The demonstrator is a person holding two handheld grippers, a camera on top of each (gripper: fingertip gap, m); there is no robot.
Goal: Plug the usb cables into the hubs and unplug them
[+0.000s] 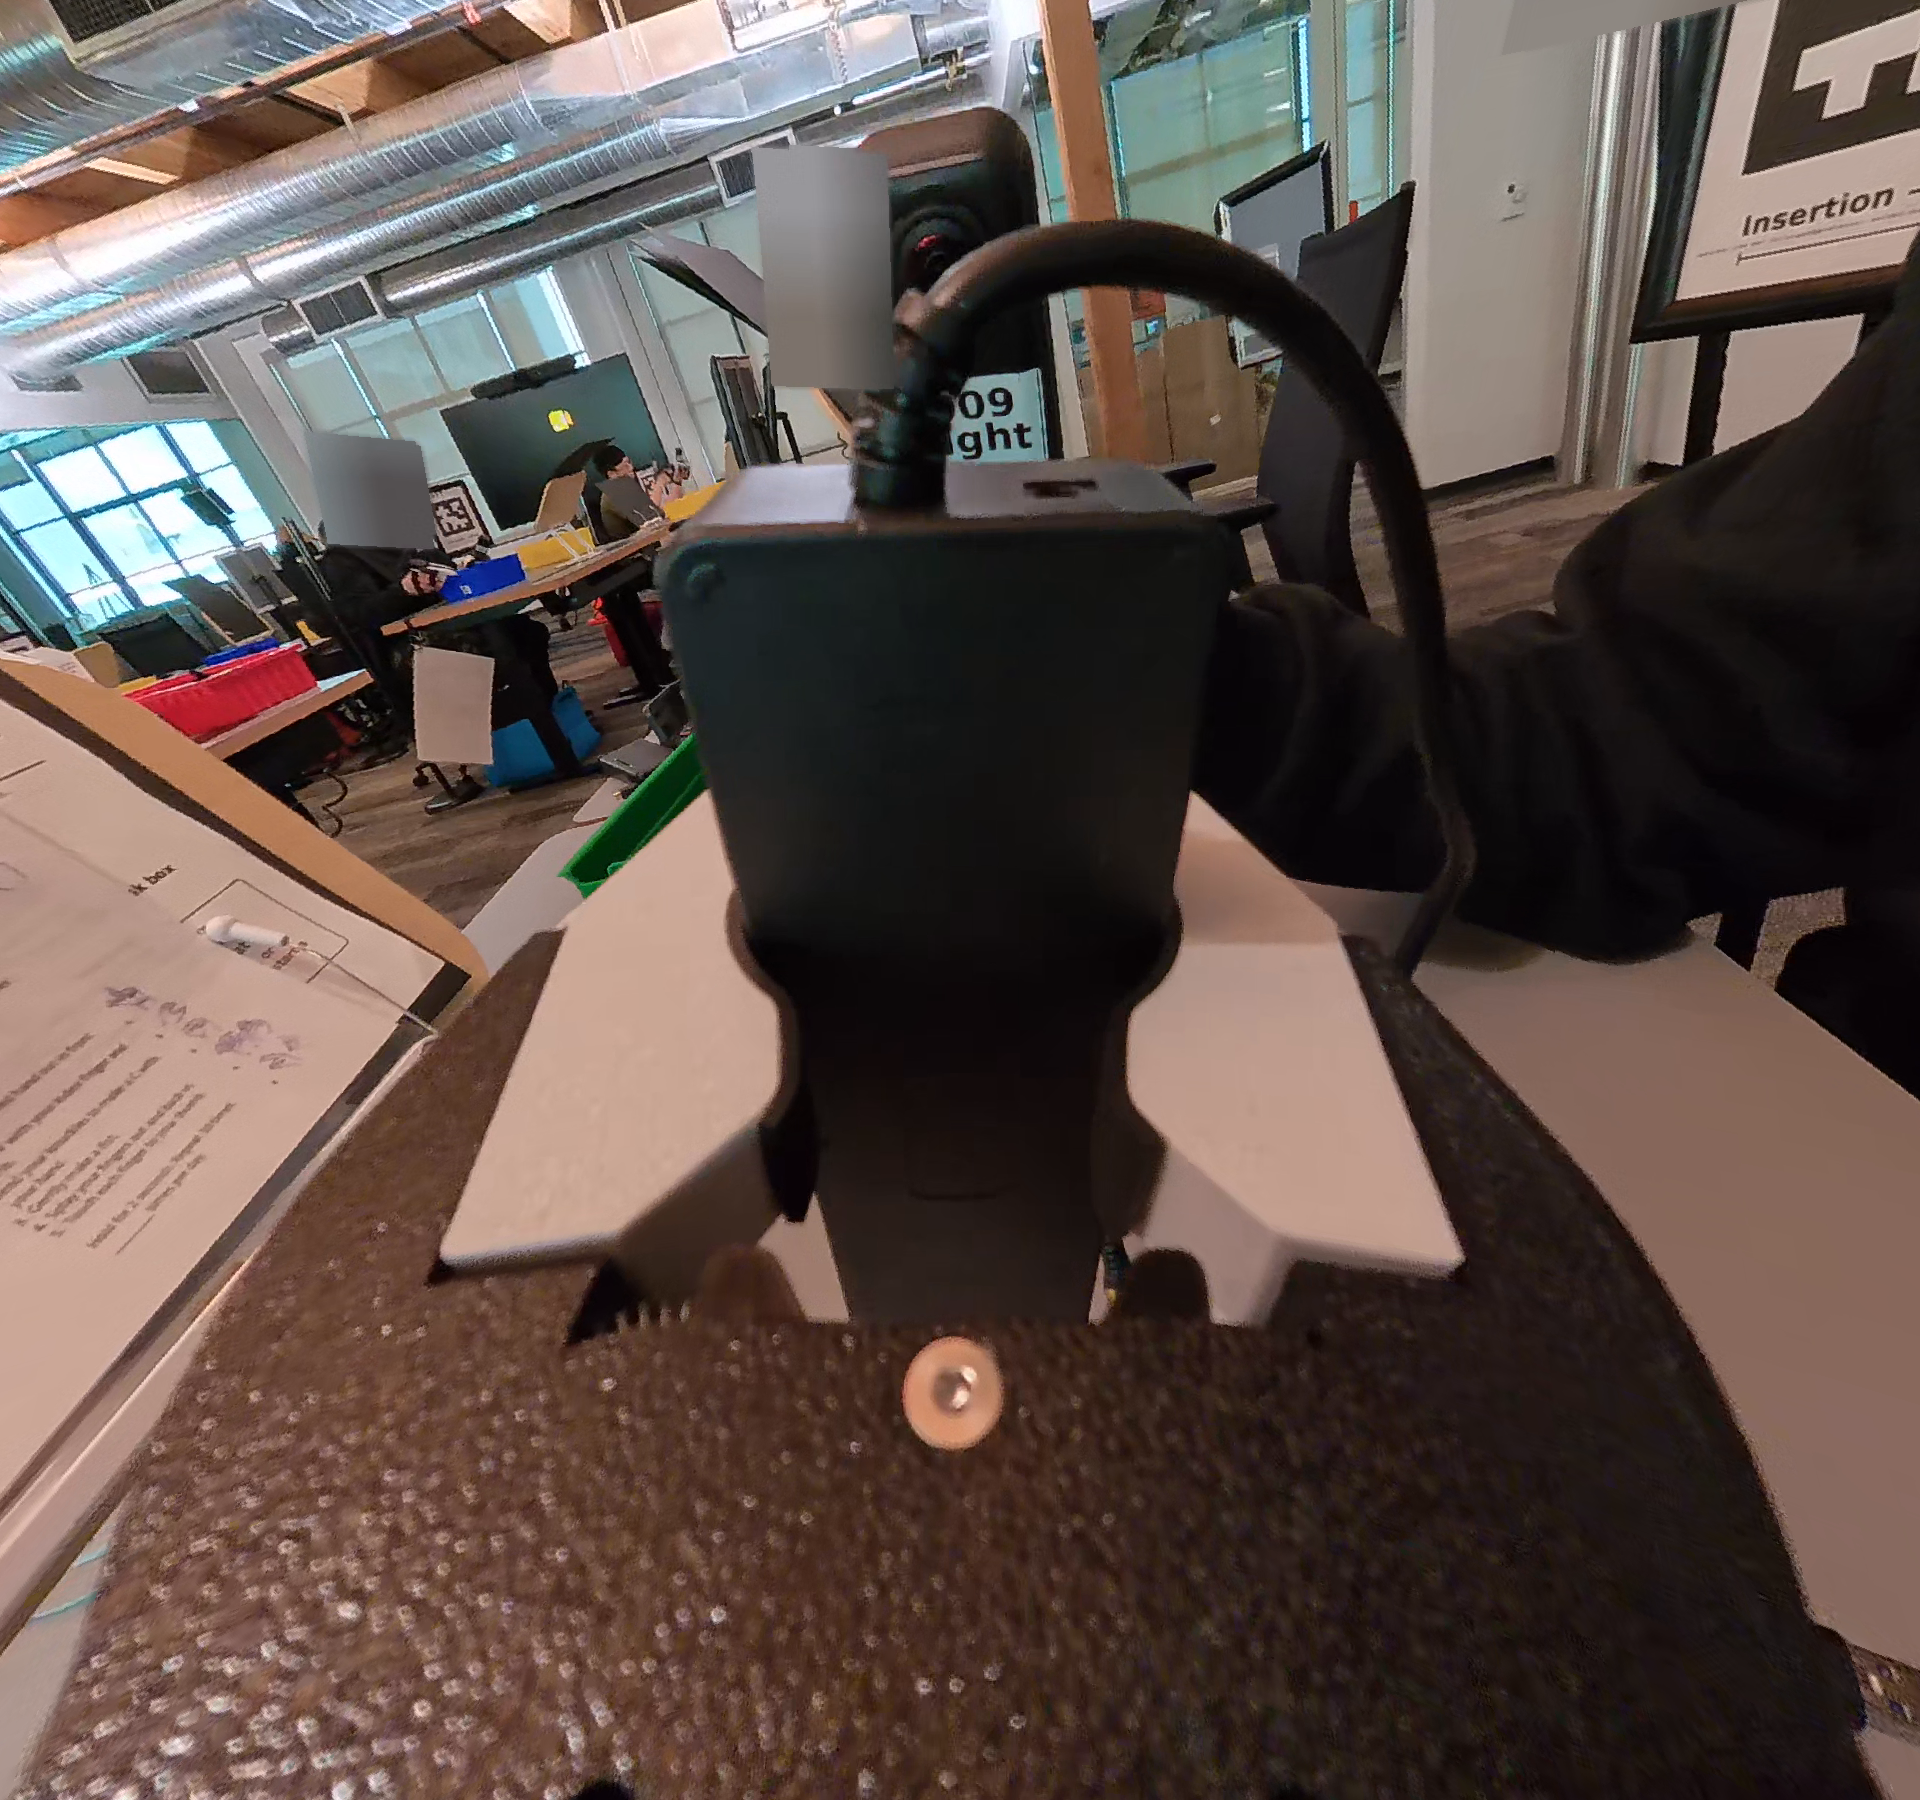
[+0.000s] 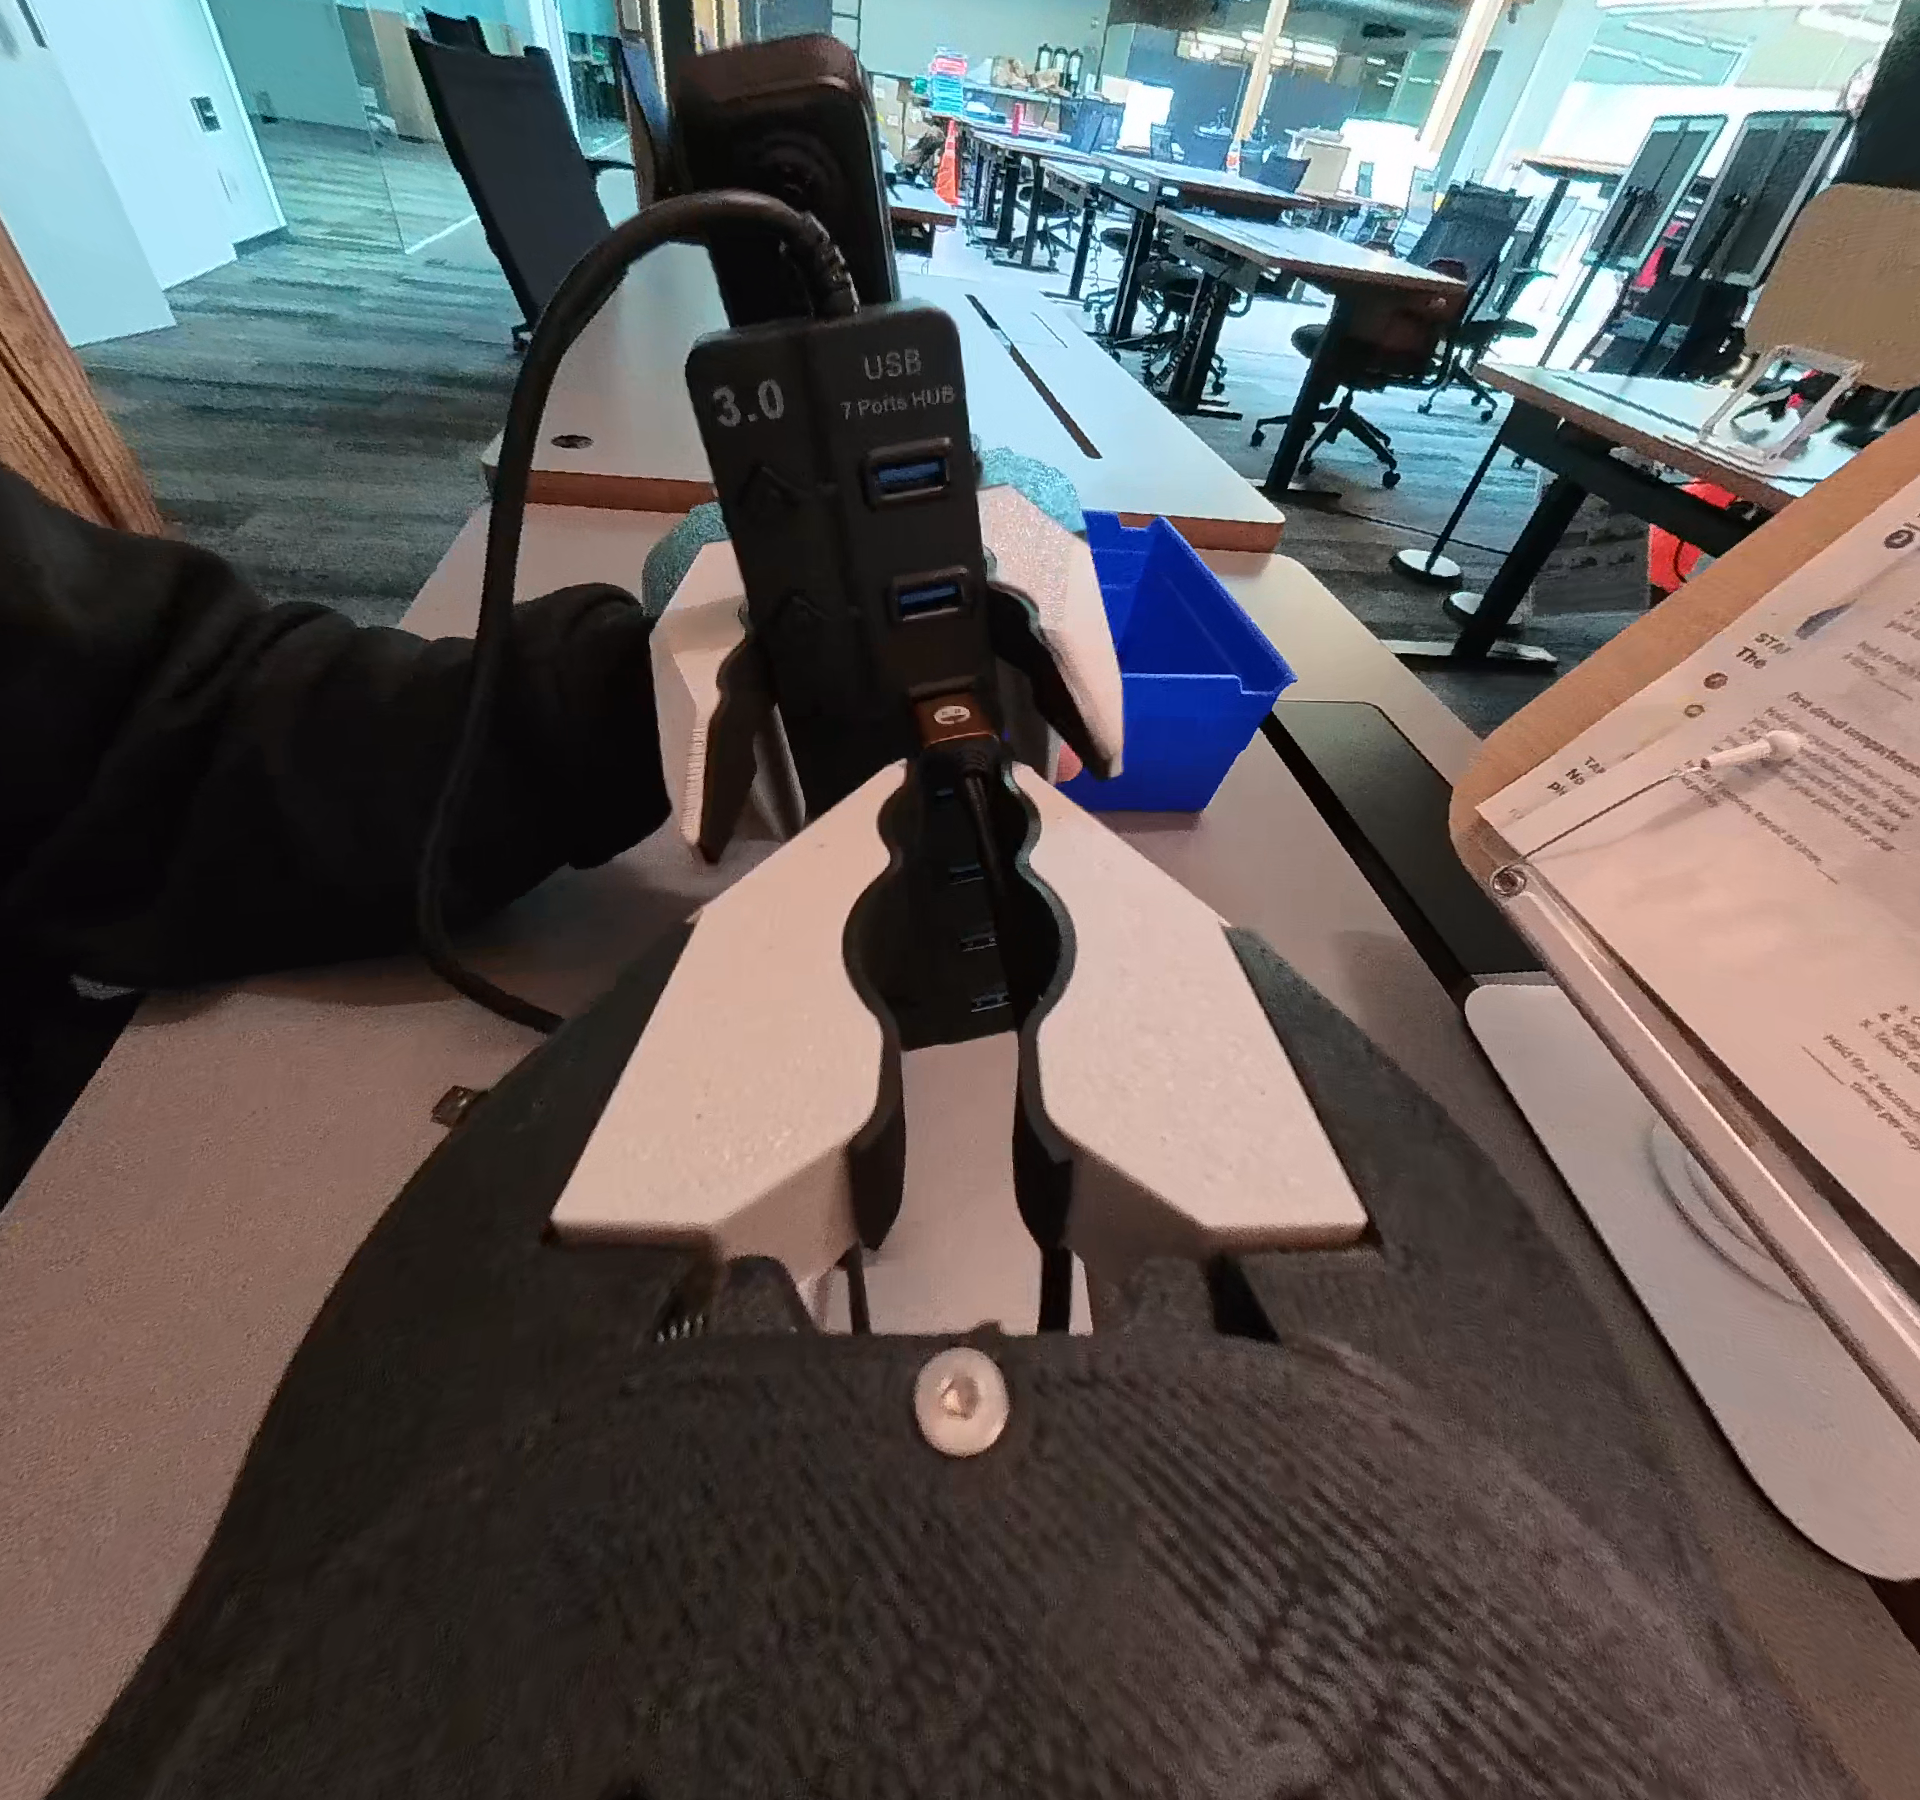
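Note:
My left gripper (image 1: 956,929) is shut on a black USB hub (image 1: 935,711) and holds it upright; this view shows the hub's back. The hub's thick black cable (image 1: 1299,337) arcs from its top to the right. In the right wrist view the hub's port side (image 2: 862,462) faces me, with the left gripper's white fingers (image 2: 1049,628) clamped on its sides. An orange-cased USB plug (image 2: 951,722) sits in the third port from the top. My right gripper (image 2: 961,794) is closed around the plug's black rear end. Its thin cable (image 2: 987,877) runs down between the pads.
A blue bin (image 2: 1164,690) stands behind the hub on the grey table (image 2: 260,1127). A tilted document stand (image 2: 1714,867) is at the right; it also shows in the left wrist view (image 1: 156,1075). A green bin (image 1: 634,815) is at the table edge. Black sleeves (image 2: 260,763) hold both grippers.

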